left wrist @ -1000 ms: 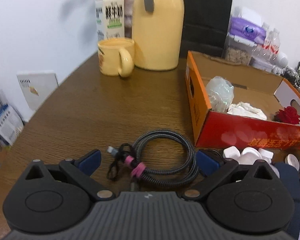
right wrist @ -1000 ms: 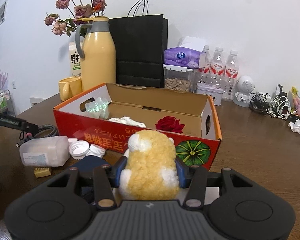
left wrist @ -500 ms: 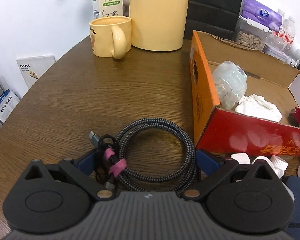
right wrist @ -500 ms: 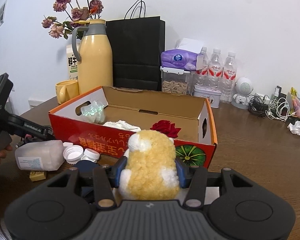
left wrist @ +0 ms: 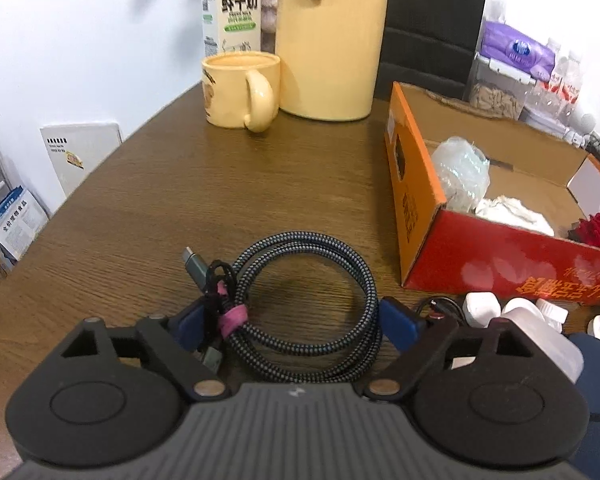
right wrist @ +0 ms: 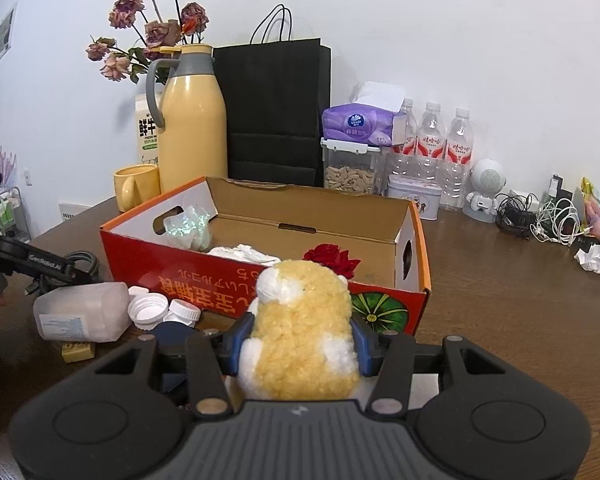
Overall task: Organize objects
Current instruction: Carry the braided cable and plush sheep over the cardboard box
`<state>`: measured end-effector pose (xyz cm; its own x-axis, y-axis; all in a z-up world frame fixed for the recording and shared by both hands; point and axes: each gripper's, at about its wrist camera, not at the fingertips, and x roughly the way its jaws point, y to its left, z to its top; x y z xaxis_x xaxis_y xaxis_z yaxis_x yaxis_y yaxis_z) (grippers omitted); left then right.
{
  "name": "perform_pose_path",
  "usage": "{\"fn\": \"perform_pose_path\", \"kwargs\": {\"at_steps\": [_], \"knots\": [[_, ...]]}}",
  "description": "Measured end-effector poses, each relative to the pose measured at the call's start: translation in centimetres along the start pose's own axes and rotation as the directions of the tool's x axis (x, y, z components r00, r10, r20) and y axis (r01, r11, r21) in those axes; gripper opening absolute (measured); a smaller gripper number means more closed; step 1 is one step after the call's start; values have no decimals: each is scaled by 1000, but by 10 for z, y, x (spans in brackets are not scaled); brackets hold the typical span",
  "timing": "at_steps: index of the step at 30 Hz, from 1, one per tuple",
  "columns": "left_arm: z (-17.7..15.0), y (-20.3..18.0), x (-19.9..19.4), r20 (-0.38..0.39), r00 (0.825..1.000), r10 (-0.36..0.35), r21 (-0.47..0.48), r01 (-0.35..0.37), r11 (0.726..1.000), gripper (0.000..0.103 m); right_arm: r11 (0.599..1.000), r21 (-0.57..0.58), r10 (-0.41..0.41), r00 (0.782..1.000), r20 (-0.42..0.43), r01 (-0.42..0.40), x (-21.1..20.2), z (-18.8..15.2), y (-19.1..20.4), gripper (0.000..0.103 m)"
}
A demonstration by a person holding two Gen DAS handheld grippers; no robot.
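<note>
**Between blue pads: cable coil on the left, plush on the right**

Between the fingertips of the left gripper (left wrist: 288, 320) a coiled braided cable (left wrist: 300, 304) is framed, lying flat on the wooden table (left wrist: 180, 200). Its jaws are wide and closing; the left pad is seen at or just beside the coil's bundled side w/ the pink tie (left wrist: 232, 318), the right pad just beside the coil's far edge. Firm contact cannot be told. A grey plug (left wrist: 194, 266) is seen sticking out at the coil's upper left.

The right gripper (right wrist: 300, 340) is clamped abt half open on a yellow-and-white plush toy (right wrist: 300, 328), both blue pads pressed into its sides; the toy is held just in front of the red cardboard box (right wrist: 220, 280).

Inside the box a plastic wrap bundle (right wrist: 188, 226), white crumpled paper (right wrist: 244, 254) and a red rose (right wrist: 332, 258) are seen. Beside the box's left end a translucent bottle (right wrist: 80, 316) lies on its side, w/ white caps (right wrist: 148, 310) next to it and a small yellow block (right wrist: 76, 351) in front.

Further back, a yellow mug (left wrist: 240, 94), a yellow thermos jug (left wrist: 328, 40) and a milk carton (left wrist: 230, 8) are grouped, the mug just beside the jug. A black paper bag (right wrist: 276, 108), tissue pack (right wrist: 360, 126) and water bottles (right wrist: 432, 148) are lined along the wall.
</note>
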<state>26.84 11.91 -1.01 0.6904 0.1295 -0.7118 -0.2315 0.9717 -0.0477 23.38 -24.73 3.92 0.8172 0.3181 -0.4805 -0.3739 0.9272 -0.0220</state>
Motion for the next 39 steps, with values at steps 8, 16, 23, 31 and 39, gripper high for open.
{"fn": "perform_pose_path", "kwargs": {"at_steps": [8,16,23,31,39], "knots": [[13,1,-43,95,995,-25,28,22,999,89,1000,-23,-2,999,33,2,-8,8,5,48],[45,-34,-73,198,971,-136,80,122,989,89,997,-79,9,993,116,0,-7,41,13,48],[73,-90,-69,230,946,-230,116,208,971,89,994,-108,20,987,162,-2,19,79,14,48],[92,-133,-21,203,948,-247,76,236,969,89,994,-109,-3,990,138,18,80,106,7,48],[90,-142,33,129,970,-208,46,204,978,89,997,-74,-8,997,71,14,137,96,-4,48]]}}
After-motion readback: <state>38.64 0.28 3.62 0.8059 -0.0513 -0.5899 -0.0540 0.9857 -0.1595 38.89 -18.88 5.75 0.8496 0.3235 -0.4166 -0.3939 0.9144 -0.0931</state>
